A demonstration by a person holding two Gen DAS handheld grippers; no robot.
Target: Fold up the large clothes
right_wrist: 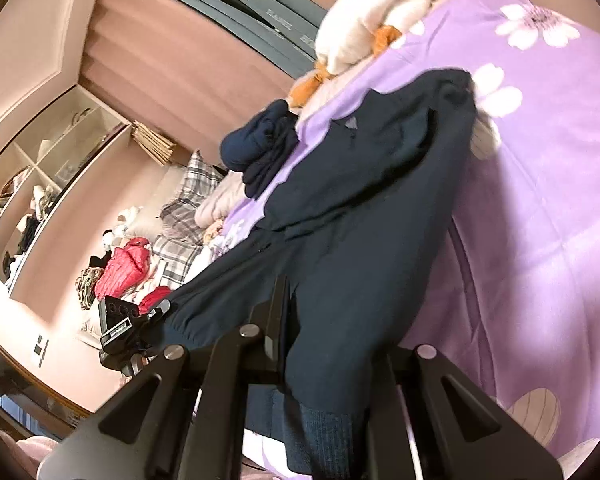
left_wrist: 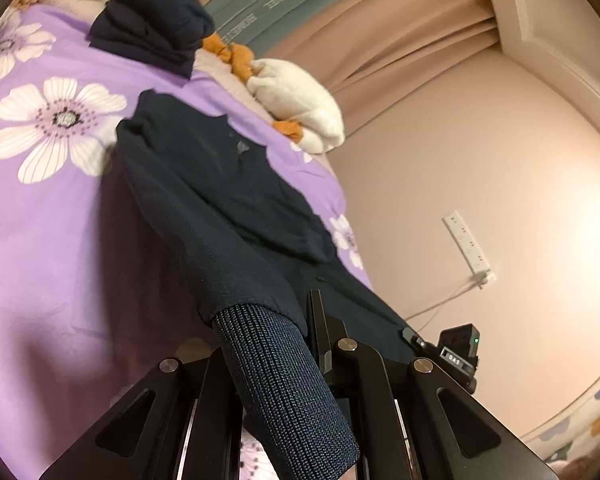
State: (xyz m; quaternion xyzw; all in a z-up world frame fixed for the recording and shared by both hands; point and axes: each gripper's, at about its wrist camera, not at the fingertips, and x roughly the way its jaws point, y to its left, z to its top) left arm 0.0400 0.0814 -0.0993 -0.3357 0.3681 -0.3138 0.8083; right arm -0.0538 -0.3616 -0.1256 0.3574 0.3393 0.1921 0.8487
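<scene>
I see a dark navy garment (left_wrist: 220, 184), its ribbed cuff (left_wrist: 284, 384) w/ a fine blue-black knit texture. Bedsheet (left_wrist: 60, 240) is lilac w/ big white flowers, dark-dotted centres. Folded pile (left_wrist: 156, 28) also navy. Cream plush (left_wrist: 300, 104) w/ orange bits. Wall (left_wrist: 480, 152) pale pink. Both grippers black. Red jacket (right_wrist: 126, 266) & grey plaid fabric (right_wrist: 188, 200) on right view.
</scene>
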